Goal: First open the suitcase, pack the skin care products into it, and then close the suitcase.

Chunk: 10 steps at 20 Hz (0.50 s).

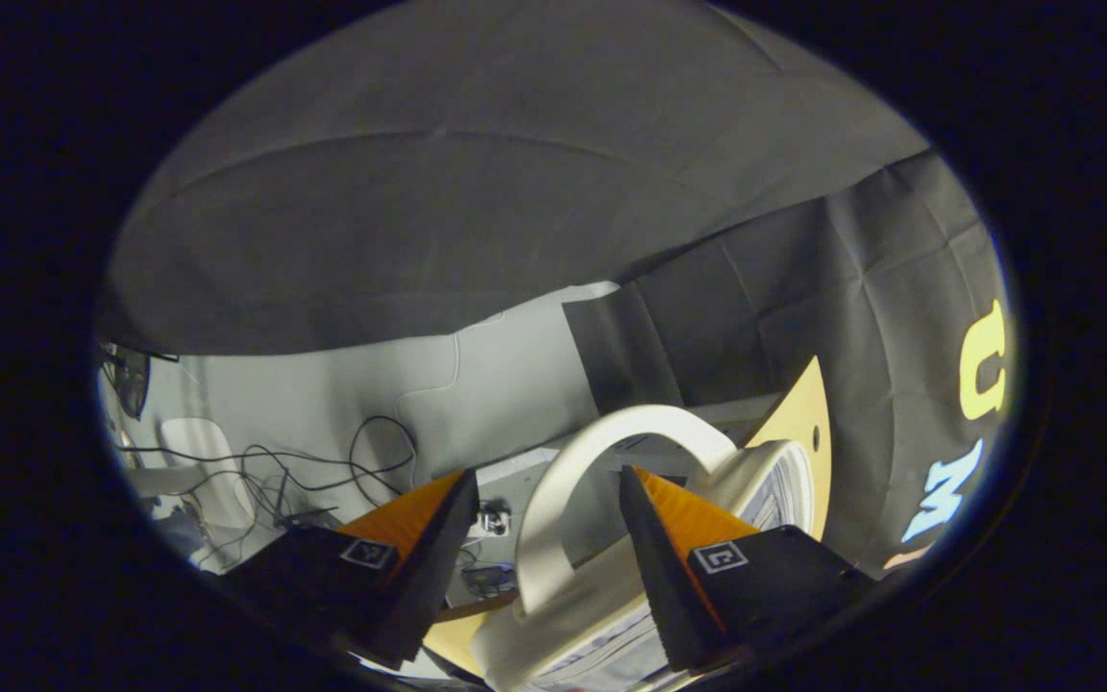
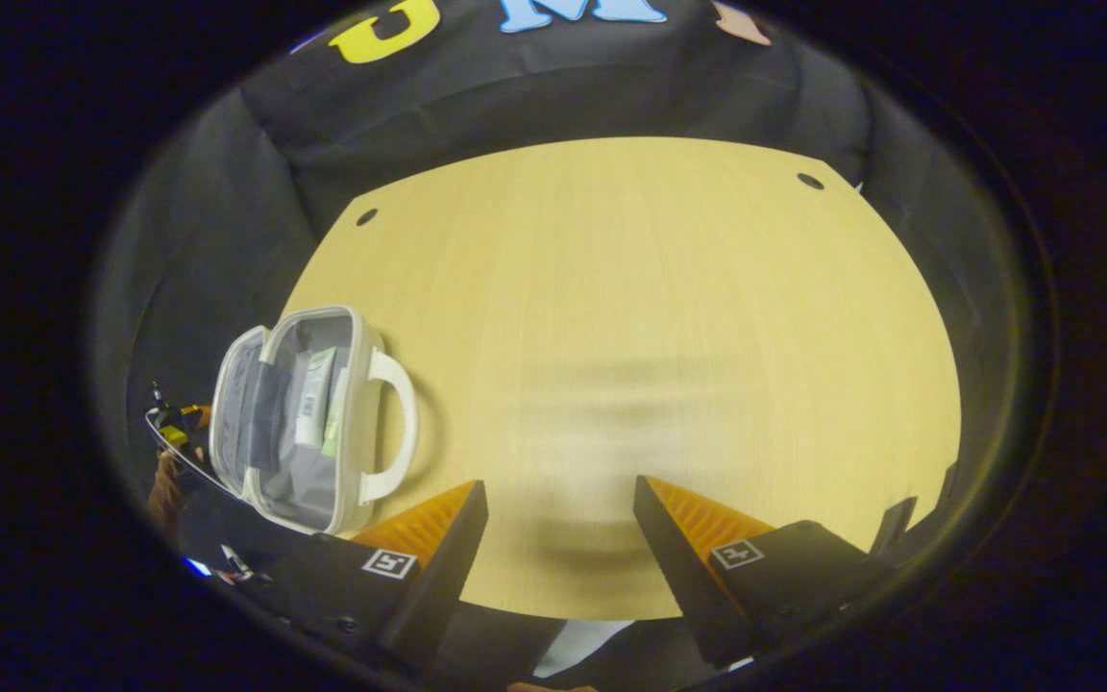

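The right gripper (image 2: 561, 514) hung over the table (image 2: 630, 317) with its fingers apart and nothing between them. The case (image 2: 299, 423) sat ahead and off to its left, lid open, tubes (image 2: 315, 394) inside, handle (image 2: 395, 423) pointing toward the gripper's side. The left gripper (image 1: 549, 505) was spread too, right up against the case, handle (image 1: 602, 442) arching between its fingers, not pinched.

The right gripper (image 2: 558, 538) hangs open over the bare wooden table (image 2: 669, 317); the white suitcase (image 2: 308, 423) lies open at the left, tubes (image 2: 315, 408) inside.
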Each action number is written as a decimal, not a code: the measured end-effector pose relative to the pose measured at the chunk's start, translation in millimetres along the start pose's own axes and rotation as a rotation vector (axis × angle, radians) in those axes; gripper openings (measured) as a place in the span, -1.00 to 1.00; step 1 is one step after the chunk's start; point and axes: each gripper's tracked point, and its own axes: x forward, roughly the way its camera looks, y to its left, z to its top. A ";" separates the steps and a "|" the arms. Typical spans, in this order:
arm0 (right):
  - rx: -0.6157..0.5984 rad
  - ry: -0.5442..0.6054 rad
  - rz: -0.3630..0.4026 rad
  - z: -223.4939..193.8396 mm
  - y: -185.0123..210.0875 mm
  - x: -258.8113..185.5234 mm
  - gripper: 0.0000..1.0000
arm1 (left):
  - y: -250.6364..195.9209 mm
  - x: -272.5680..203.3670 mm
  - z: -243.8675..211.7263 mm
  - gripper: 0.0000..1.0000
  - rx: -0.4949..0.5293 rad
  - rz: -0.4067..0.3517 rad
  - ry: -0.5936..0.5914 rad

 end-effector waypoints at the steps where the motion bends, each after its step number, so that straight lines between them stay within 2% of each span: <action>1: 0.008 0.010 0.004 -3.9 0.3 2.1 0.89 | 3.0 3.4 -4.6 0.39 -0.028 0.008 0.003; 2: 0.015 0.019 0.012 -7.7 1.8 2.3 0.89 | 7.4 0.8 -7.5 0.11 -0.050 0.024 0.000; 4: 0.011 0.020 0.043 -10.9 7.8 0.8 0.87 | -9.2 -1.2 -3.8 -0.44 -0.081 -0.054 -0.040; 6: -0.015 0.025 0.056 -12.3 11.5 0.2 0.82 | -30.2 -22.4 0.2 -0.67 -0.032 -0.132 -0.083; 7: -0.026 0.030 0.065 -12.0 15.5 0.2 0.82 | -36.4 -43.2 -0.5 -0.68 0.006 -0.161 -0.102; 8: -0.037 0.036 0.080 -12.1 20.5 0.1 0.82 | -51.5 -64.1 -3.4 -0.80 0.049 -0.200 -0.115; 10: -0.062 0.042 0.108 -11.4 29.7 -0.9 0.82 | -91.7 -104.3 -5.3 -0.80 0.140 -0.272 -0.155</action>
